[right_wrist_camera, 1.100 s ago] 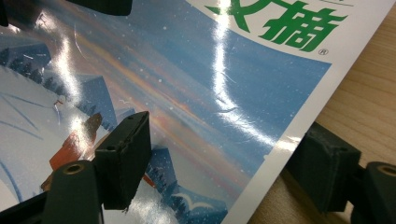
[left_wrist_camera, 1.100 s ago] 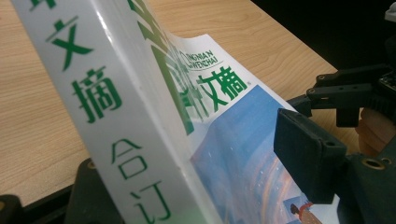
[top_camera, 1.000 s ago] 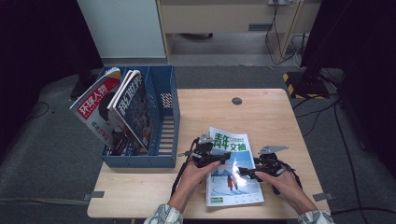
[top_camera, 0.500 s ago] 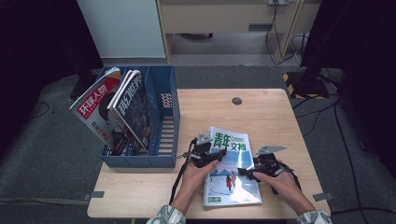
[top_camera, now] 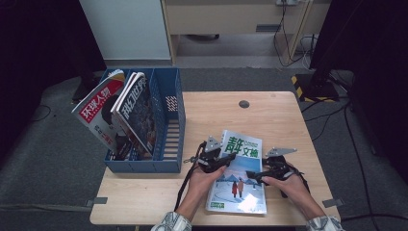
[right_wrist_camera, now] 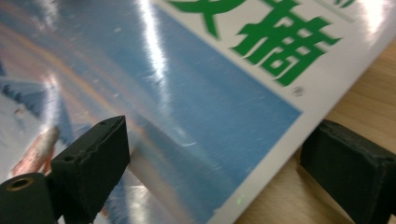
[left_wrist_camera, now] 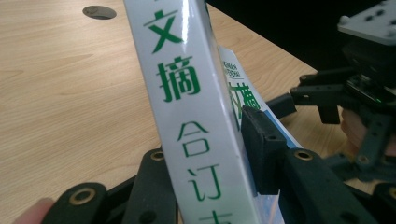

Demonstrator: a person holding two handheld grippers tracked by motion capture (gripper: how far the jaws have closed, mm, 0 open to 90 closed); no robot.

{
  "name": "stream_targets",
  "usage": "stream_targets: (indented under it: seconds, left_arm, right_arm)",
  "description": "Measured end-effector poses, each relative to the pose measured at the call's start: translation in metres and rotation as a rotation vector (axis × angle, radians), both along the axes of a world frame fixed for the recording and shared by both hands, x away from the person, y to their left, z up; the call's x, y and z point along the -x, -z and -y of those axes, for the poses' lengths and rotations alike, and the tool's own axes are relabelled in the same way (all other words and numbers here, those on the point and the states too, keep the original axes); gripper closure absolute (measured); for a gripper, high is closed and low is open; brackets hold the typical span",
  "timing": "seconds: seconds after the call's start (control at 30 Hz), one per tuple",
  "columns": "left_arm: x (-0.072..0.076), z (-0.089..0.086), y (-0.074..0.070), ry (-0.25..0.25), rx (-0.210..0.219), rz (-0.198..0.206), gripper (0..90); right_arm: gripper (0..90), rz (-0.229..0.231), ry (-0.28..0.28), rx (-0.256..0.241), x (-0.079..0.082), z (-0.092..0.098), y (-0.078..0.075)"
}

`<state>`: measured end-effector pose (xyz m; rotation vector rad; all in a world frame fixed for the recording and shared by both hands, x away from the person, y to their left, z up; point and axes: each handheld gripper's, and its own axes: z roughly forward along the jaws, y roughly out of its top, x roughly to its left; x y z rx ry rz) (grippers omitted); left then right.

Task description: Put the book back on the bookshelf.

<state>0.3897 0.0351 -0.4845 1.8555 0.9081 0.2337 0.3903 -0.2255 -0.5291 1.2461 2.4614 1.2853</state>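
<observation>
A magazine (top_camera: 237, 191) with green characters and a snowy blue cover lies on the wooden table (top_camera: 274, 120) in front of the person. My left gripper (top_camera: 227, 160) is shut on its left edge; in the left gripper view the white spine (left_wrist_camera: 182, 79) stands pinched between the two jaws of that gripper (left_wrist_camera: 205, 154). My right gripper (top_camera: 251, 174) sits at the magazine's right side and is open. In the right gripper view this gripper (right_wrist_camera: 219, 154) straddles the cover's edge (right_wrist_camera: 196, 93), one jaw over the cover, the other over the table.
A blue file rack (top_camera: 171, 139) stands at the table's left edge, holding a red-titled magazine (top_camera: 96, 113) and another (top_camera: 135, 108), both leaning left. A round cable hole (top_camera: 244, 104) is at the table's far side. Dark floor surrounds the table.
Both hands have shifted slightly around the magazine. The left gripper keeps its hold on the spine, and the right gripper stays open at the right edge.
</observation>
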Motion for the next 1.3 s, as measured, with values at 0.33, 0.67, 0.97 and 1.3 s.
stream_targets:
  seconds: [0.33, 0.67, 0.97, 1.3]
  left_arm:
    - [0.002, 0.003, -0.005, 0.042, 0.004, 0.032, 67.9]
    - [-0.002, 0.005, -0.014, 0.051, 0.006, 0.085, 68.7]
    - [-0.011, 0.006, -0.021, 0.045, 0.028, 0.13, 69.5]
    - [-0.018, 0.003, -0.036, 0.051, 0.01, 0.149, 70.2]
  right_arm:
    - [12.5, -0.03, -0.053, -0.068, -0.009, 0.005, 0.005]
    - [33.2, 0.025, -0.035, -0.052, -0.013, 0.015, -0.008]
    - [56.7, 0.139, 0.008, -0.035, -0.018, 0.026, -0.03]
    - [67.9, 0.203, 0.031, -0.026, -0.025, 0.025, -0.047]
